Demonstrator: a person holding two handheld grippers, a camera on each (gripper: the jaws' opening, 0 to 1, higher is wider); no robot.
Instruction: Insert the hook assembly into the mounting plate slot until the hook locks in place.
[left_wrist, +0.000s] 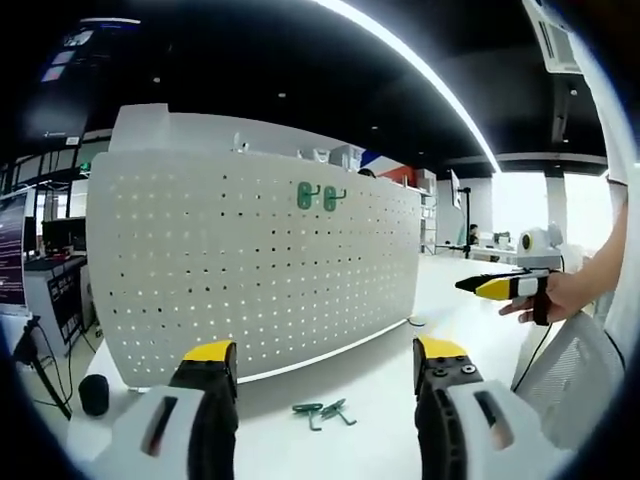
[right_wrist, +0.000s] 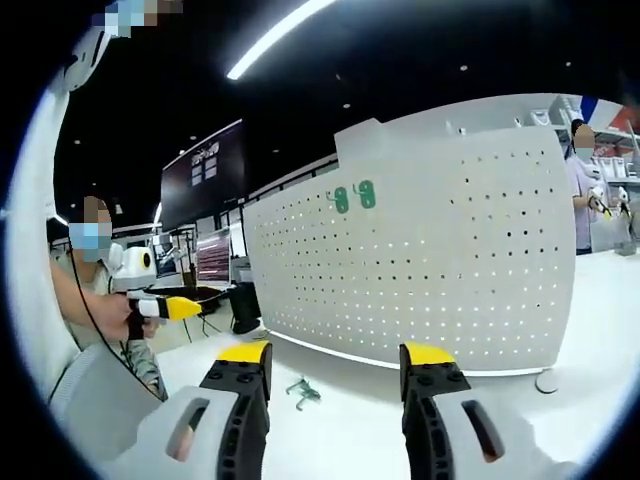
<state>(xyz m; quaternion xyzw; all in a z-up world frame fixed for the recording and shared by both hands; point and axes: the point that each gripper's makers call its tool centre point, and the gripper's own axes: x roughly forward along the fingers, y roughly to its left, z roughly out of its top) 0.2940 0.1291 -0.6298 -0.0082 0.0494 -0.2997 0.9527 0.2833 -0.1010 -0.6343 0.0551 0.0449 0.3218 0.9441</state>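
A curved white pegboard mounting plate (left_wrist: 250, 270) (right_wrist: 440, 260) stands upright on the white table. Two green hooks (left_wrist: 320, 196) (right_wrist: 352, 197) hang side by side near its top edge. More green hooks lie loose on the table (left_wrist: 322, 410) (right_wrist: 303, 390) in front of the plate. My left gripper (left_wrist: 325, 360) is open and holds nothing, with the loose hooks just beyond its jaws. My right gripper (right_wrist: 335, 358) is open and holds nothing too. Each gripper also shows in the other view, held in a hand (left_wrist: 510, 287) (right_wrist: 170, 307).
The white table (left_wrist: 380, 380) (right_wrist: 340, 420) runs along the foot of the plate. A black round object (left_wrist: 93, 393) sits at its left end and a small disc (right_wrist: 546, 381) at its right end. Desks, screens (right_wrist: 205, 185) and a standing person (right_wrist: 580, 190) are behind.
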